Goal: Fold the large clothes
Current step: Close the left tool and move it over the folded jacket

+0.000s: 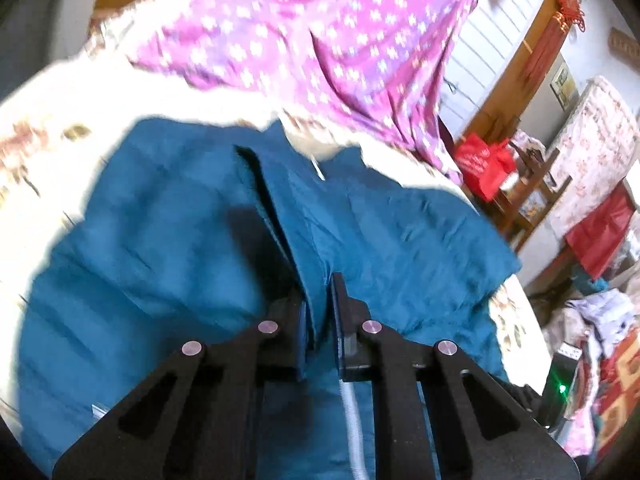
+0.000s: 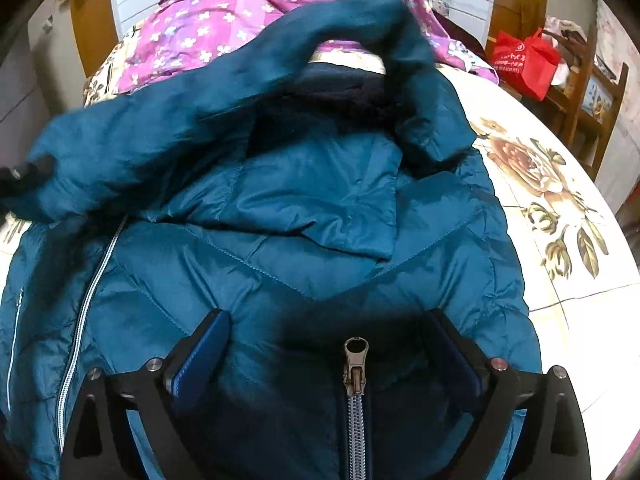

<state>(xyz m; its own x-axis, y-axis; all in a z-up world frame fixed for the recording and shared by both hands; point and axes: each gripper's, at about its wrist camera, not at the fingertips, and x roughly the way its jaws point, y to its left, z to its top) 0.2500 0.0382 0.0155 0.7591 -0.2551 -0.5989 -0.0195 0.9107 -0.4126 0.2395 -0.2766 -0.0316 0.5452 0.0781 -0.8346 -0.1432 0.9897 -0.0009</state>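
A teal quilted puffer jacket (image 2: 304,216) lies on a white floral bedsheet (image 2: 560,208). In the left wrist view the jacket (image 1: 160,232) fills the middle, and my left gripper (image 1: 318,300) is shut on a raised fold of its fabric near the zipper edge. In the right wrist view my right gripper (image 2: 332,344) is open, its fingers spread either side of the jacket's lower front, with the silver zipper pull (image 2: 356,364) between them. The hood (image 2: 360,40) is lifted at the far end. My left gripper shows as a dark tip at the left edge (image 2: 24,172).
A purple floral cloth (image 1: 320,28) lies across the far end of the bed, also in the right wrist view (image 2: 240,12). A red bag (image 2: 524,60) sits on wooden shelving to the right. Piled clothes and red items (image 1: 600,240) crowd the floor beside the bed.
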